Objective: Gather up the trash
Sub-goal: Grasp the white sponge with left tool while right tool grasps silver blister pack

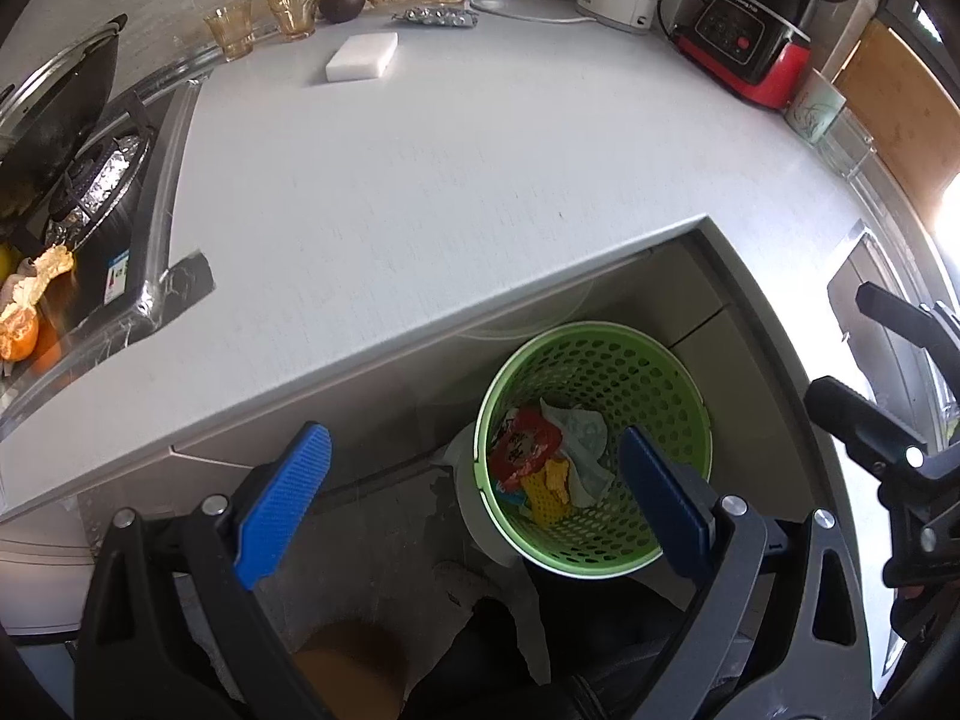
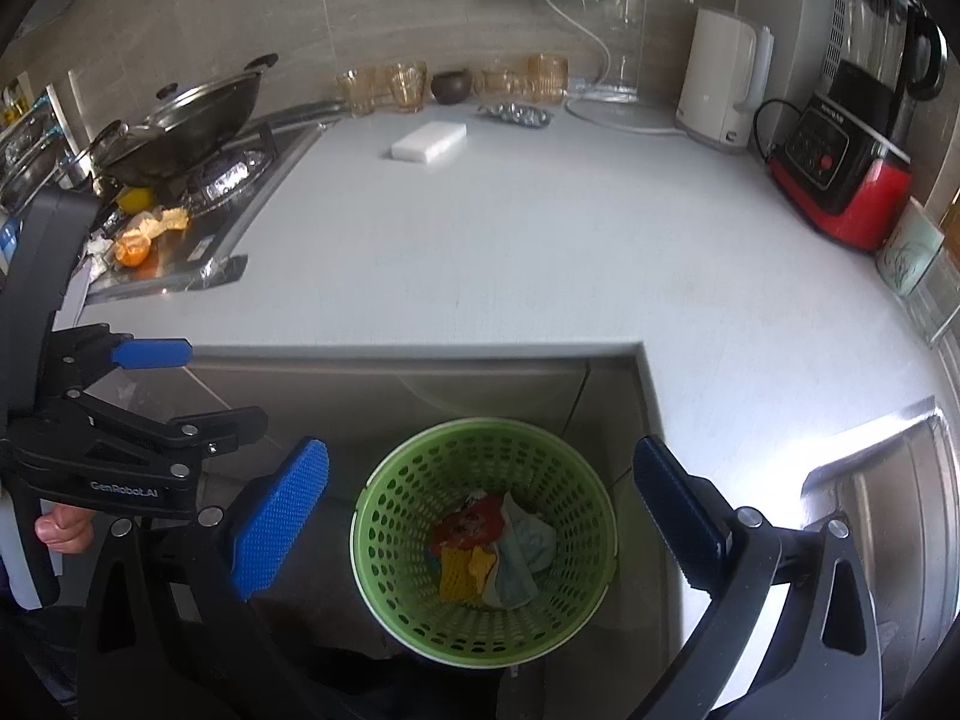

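A green perforated bin [image 1: 636, 372] [image 2: 408, 504] stands on the floor in the counter's corner notch. It holds a red wrapper [image 1: 523, 443] [image 2: 471, 523], a yellow piece and white paper. My left gripper [image 1: 474, 504] is open and empty, above and just left of the bin. My right gripper [image 2: 480, 510] is open and empty, directly above the bin; it shows at the right edge of the left wrist view [image 1: 888, 420]. Orange peel [image 1: 24, 312] [image 2: 141, 237] lies on the stove's front left.
Grey counter [image 1: 420, 192] [image 2: 510, 252] carries a white sponge [image 1: 362, 57] [image 2: 428, 141], a foil blister pack [image 1: 438, 16] [image 2: 516, 113], amber glasses [image 1: 292, 9], a white kettle [image 2: 723, 87] and a red blender [image 1: 750, 42] [image 2: 846, 174]. A lidded wok [image 2: 186, 114] sits on the stove.
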`<state>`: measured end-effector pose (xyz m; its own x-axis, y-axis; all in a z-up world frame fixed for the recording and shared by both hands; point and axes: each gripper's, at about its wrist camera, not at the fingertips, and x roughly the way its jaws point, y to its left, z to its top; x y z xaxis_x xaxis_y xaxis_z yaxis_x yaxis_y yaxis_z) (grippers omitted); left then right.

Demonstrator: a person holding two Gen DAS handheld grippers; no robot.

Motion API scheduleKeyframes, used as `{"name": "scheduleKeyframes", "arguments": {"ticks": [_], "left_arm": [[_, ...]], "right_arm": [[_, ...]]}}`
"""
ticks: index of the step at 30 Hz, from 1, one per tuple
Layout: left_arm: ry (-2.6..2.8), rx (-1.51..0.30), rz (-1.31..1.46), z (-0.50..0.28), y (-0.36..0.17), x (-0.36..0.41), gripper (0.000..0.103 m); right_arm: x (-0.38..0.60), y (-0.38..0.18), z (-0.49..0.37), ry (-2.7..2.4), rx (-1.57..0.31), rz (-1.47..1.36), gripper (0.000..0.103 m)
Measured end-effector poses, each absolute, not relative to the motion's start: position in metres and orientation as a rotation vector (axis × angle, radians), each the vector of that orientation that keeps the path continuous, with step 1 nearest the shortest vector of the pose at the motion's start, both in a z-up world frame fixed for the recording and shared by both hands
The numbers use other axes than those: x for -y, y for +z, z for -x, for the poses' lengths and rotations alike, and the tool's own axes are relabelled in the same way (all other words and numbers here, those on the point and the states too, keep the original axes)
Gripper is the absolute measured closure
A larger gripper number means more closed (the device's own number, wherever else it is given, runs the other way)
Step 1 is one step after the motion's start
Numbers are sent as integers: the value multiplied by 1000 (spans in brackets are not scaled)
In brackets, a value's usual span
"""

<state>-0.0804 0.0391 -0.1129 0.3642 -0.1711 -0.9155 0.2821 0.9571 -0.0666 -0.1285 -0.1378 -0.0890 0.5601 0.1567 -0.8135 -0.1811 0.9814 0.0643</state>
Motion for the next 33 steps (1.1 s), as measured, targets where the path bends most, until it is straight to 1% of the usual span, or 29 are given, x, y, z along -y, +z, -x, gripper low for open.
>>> {"name": "scheduleKeyframes", "arguments": {"ticks": [4,9,18,33], "left_arm": [[-277,-1142,-99,65,-107,-39,11],[-231,-1093,-90,24,-98,-39,10],[-141,-1030,-62,-69,-95,-32,9],[-44,-1061,4,-226,-142,-29,9]], "right_arm": [[141,-81,114,196,-945,24,2],[148,-77,87,210,-941,30,2],[172,-81,-6,295,-938,73,2],[187,-115,-196,447,-929,107,2]]}}
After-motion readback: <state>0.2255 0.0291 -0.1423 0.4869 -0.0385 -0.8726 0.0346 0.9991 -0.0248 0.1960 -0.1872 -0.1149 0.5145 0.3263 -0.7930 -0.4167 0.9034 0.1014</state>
